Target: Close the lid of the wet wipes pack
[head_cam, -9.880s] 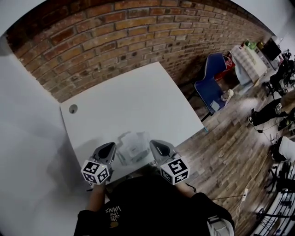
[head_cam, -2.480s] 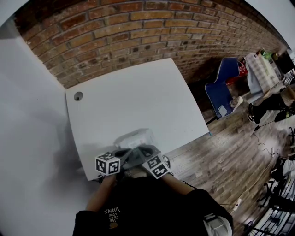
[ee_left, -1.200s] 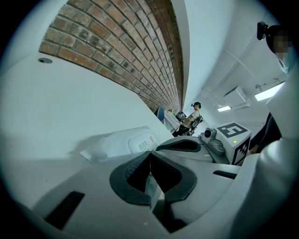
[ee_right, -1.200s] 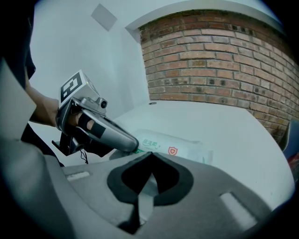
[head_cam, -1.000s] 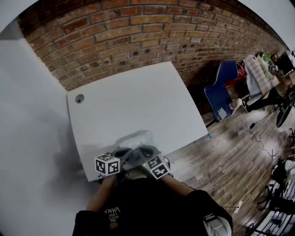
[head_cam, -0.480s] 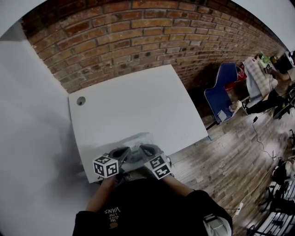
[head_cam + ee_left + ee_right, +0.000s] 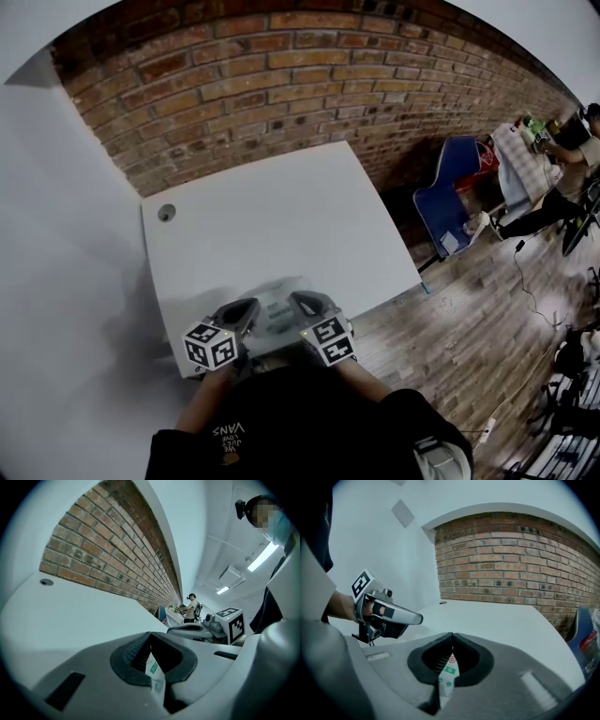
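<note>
Both of your grippers have come up and drawn slightly apart since a second ago, when they sat huddled low at the near edge of the desk (image 7: pixel 272 216). Ten seconds back they stood well apart, flanking the pack as it lay flat. Now the wet wipes pack (image 7: pixel 276 315) hangs between them, just above that near edge and close in front of your body.

Your left gripper (image 7: pixel 242 311) has its fingers (image 7: pixel 135 652) pressed together on a thin flap of the pack's printed film. Your right gripper (image 7: pixel 301 305) does the same at the opposite end, its fingers (image 7: pixel 437 659) shut on a white and green sliver of wrapper. No view shows the lid itself, so you cannot tell whether it is up or down.

Treat the pack as soft and light: a floppy film pouch that will likely sag in the middle and give under any push. The flat end seams you hold suit carrying it, but the film looks smooth and could slide out of a light pinch. To press the lid home you would probably want the pack lying on the desk again, so the surface backs it. Then push on the stiffer lid flap, not on the yielding body.
</note>
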The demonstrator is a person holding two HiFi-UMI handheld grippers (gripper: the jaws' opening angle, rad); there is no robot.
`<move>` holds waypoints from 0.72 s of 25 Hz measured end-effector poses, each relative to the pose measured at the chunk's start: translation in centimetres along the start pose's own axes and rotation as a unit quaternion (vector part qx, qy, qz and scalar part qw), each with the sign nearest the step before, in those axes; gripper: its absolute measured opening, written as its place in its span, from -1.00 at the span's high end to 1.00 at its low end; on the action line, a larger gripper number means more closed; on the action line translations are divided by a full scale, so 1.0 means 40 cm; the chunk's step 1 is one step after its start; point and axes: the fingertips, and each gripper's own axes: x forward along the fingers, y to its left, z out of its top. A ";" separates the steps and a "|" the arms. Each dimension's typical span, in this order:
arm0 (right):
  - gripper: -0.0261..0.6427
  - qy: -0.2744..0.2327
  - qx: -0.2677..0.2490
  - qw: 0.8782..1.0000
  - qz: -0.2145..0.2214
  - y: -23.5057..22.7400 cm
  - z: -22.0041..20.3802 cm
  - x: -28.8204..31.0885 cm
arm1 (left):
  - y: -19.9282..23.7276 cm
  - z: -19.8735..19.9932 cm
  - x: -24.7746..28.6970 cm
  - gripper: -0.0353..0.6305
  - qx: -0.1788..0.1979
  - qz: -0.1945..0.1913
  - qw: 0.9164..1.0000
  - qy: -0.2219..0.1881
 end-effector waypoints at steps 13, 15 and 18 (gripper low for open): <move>0.93 -0.048 0.002 0.998 -0.030 -0.061 0.094 -0.043 | 0.009 0.111 -0.066 0.87 0.028 0.038 0.996 -0.078; 0.93 -0.055 0.002 0.998 -0.036 -0.072 0.109 -0.051 | 0.009 0.126 -0.078 0.87 0.029 0.042 0.995 -0.091; 0.93 -0.064 0.000 0.997 -0.041 -0.086 0.127 -0.060 | 0.005 0.148 -0.093 0.87 0.034 0.047 0.992 -0.108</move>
